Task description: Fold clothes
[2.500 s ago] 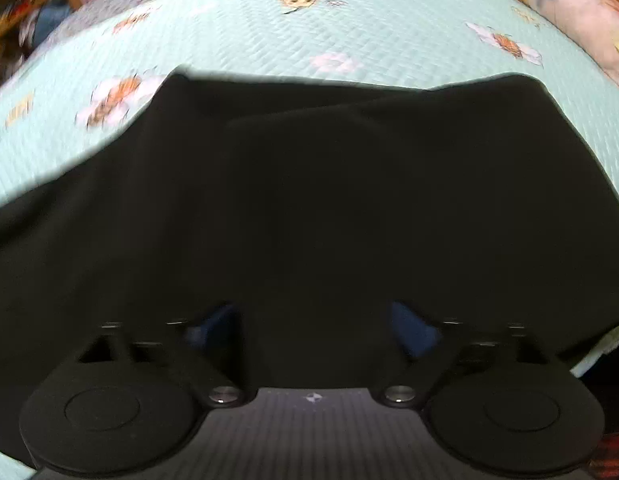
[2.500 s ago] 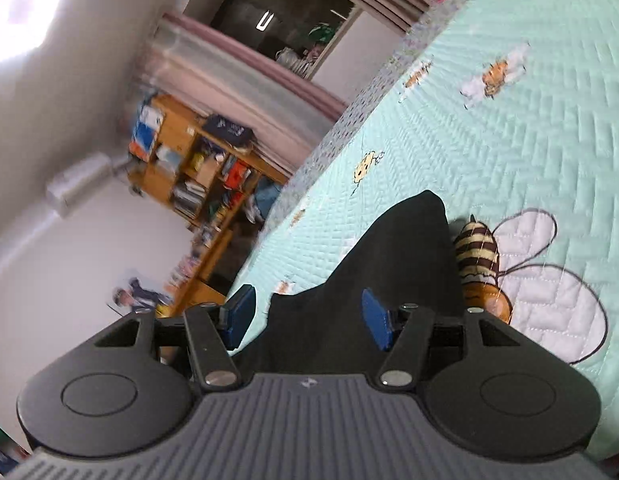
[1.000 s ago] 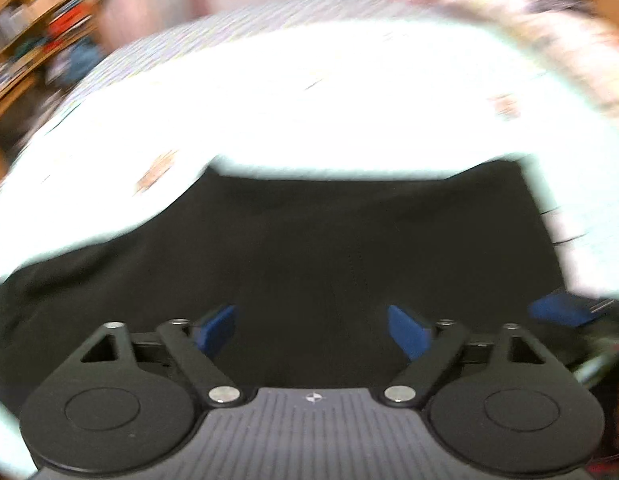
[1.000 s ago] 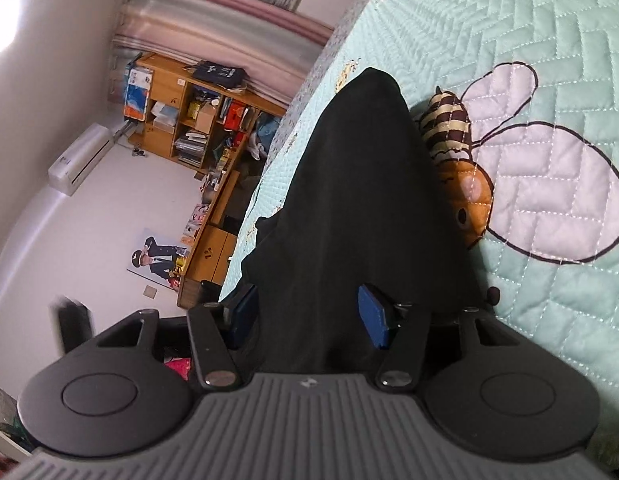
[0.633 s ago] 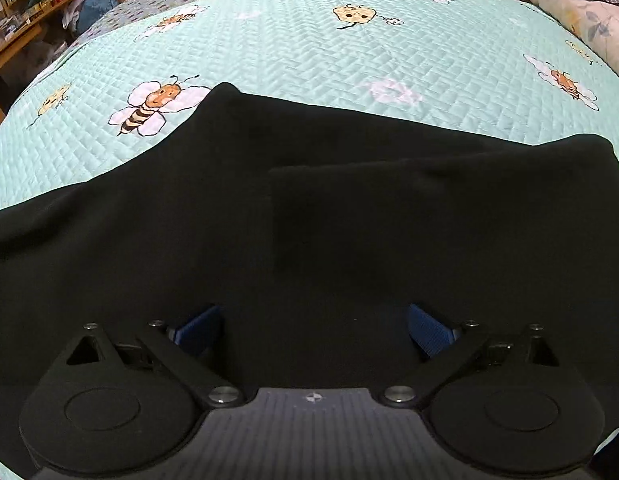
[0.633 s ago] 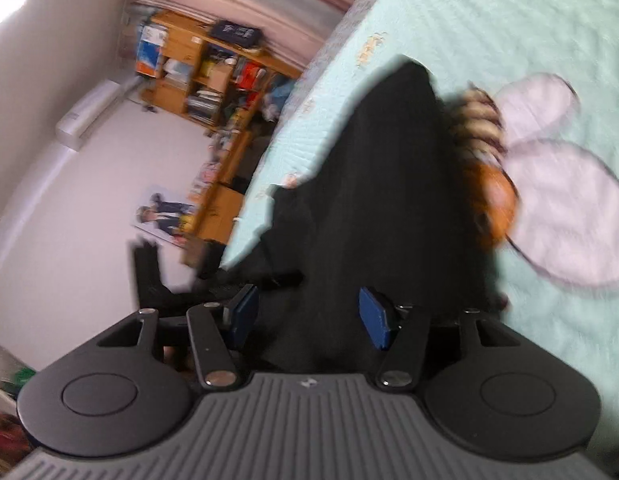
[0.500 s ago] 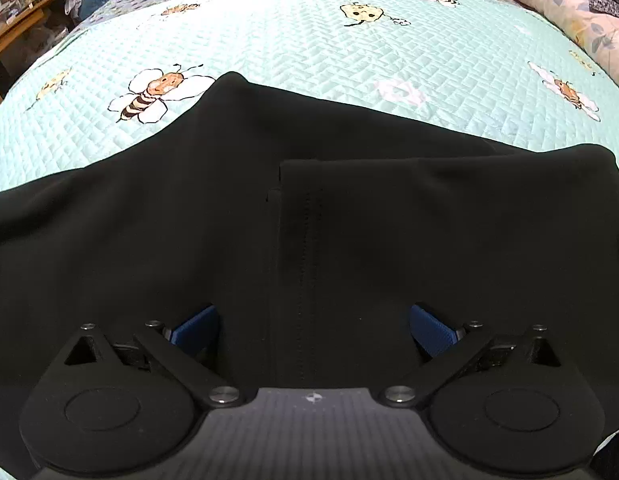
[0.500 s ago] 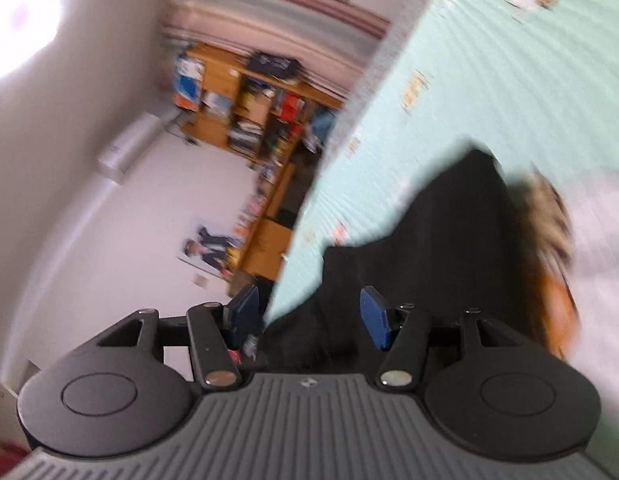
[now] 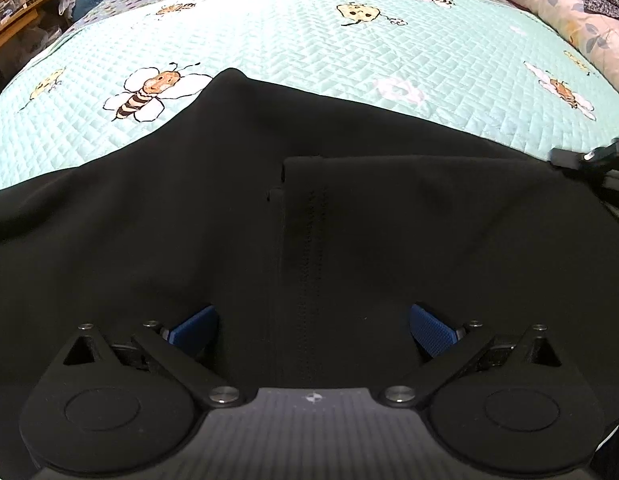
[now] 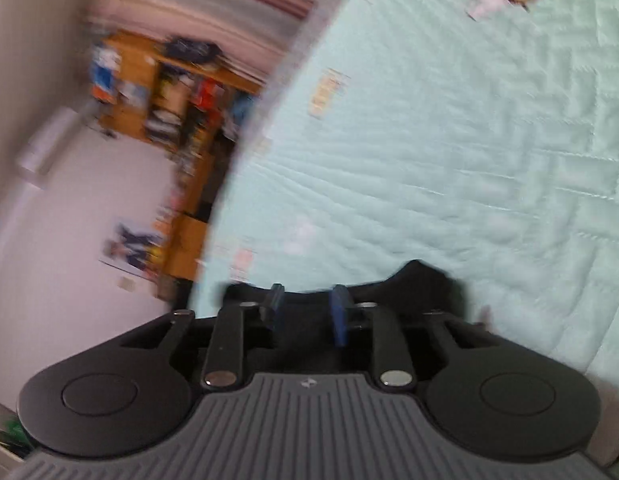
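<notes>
A black garment (image 9: pixel 189 200) lies spread on the mint bee-print quilt (image 9: pixel 309 40), with a folded flap (image 9: pixel 429 208) lying over its right half. My left gripper (image 9: pixel 311 330) hovers over the garment's near part, jaws wide open and empty. In the blurred right wrist view, my right gripper (image 10: pixel 305 312) sits at the garment's edge (image 10: pixel 421 284). Its blue pads (image 10: pixel 339 314) are closer together with black cloth around them. Part of the right gripper (image 9: pixel 589 160) shows at the right edge of the left wrist view.
A floral duvet (image 9: pixel 569 8) is bunched at the far right of the bed. Wooden bookshelves (image 10: pixel 169 92) full of items stand beyond the bed's far edge. A wall air conditioner (image 10: pixel 45 144) and a poster (image 10: pixel 133 244) are on the white wall.
The right gripper's jaws have narrowed and it has swung down to the garment's edge, with strong motion blur. The left gripper stays open, shifted slightly over the garment.
</notes>
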